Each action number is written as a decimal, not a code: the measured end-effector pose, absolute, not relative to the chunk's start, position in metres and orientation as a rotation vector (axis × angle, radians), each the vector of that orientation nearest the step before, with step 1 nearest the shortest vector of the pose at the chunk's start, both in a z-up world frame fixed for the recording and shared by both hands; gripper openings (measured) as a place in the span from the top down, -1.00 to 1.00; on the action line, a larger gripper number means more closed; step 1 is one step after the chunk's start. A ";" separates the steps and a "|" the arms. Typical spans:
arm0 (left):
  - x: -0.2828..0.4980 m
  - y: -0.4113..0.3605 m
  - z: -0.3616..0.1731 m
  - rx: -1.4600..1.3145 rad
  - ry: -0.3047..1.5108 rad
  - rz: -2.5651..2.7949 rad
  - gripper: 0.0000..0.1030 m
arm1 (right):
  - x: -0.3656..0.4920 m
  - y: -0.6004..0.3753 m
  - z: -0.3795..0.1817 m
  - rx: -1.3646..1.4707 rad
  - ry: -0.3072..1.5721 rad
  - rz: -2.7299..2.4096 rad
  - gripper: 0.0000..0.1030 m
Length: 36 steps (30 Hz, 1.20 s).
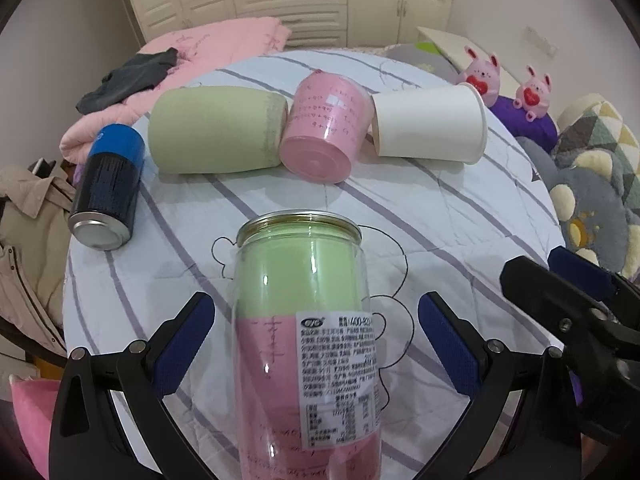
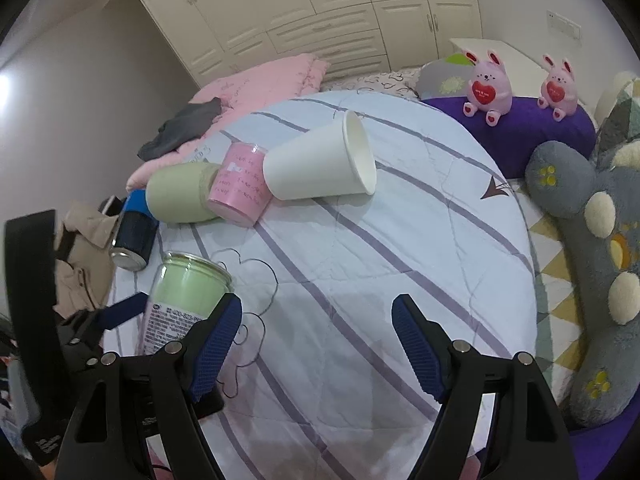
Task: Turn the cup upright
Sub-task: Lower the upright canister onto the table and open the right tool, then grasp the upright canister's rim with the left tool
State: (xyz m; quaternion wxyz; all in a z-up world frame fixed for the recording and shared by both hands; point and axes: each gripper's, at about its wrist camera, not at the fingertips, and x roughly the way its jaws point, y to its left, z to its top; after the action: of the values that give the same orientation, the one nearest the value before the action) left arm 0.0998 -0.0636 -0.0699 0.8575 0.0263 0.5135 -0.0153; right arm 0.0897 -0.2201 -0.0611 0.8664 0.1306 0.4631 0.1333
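A clear plastic can cup (image 1: 300, 320) with green and pink paper inside and a white label lies on its side on the striped bed sheet (image 1: 420, 220). My left gripper (image 1: 316, 340) is open, its blue fingers on either side of the cup without touching it. The cup also shows in the right wrist view (image 2: 180, 300), at the left. My right gripper (image 2: 316, 344) is open and empty over bare sheet, to the right of the cup. It shows in the left wrist view (image 1: 576, 292) at the right edge.
At the back of the sheet lie a blue-black can (image 1: 108, 188), a green cup (image 1: 212, 132), a pink cup (image 1: 324, 128) and a white paper cup (image 1: 432, 124), all on their sides. Plush toys (image 2: 580, 220) and cushions line the right edge; a pink blanket (image 1: 200, 48) lies behind.
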 end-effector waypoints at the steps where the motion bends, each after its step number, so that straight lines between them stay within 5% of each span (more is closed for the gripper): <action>1: 0.102 -0.064 -0.071 0.056 1.083 -0.032 -0.99 | 0.090 -0.221 -0.060 0.277 0.962 0.281 -0.54; 7: 0.112 -0.062 -0.077 0.034 1.138 -0.023 -0.97 | 0.091 -0.220 -0.063 0.291 0.969 0.293 -0.54; 11: 0.116 -0.061 -0.081 0.022 1.168 -0.029 -0.58 | 0.092 -0.218 -0.064 0.293 0.972 0.313 -0.54; 17: 0.117 -0.061 -0.083 0.008 1.179 -0.032 -0.38 | 0.092 -0.218 -0.065 0.301 0.974 0.316 -0.54; 36: 0.094 -0.044 -0.028 -0.074 0.826 -0.056 -0.38 | 0.081 -0.217 -0.037 0.304 0.765 0.342 -0.54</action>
State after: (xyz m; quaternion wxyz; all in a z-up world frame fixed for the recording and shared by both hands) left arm 0.0945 -0.0436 -0.0283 0.9149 -0.0358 0.4012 -0.0272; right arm 0.0810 -0.2170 -0.0374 0.9024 0.1470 0.3699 0.1652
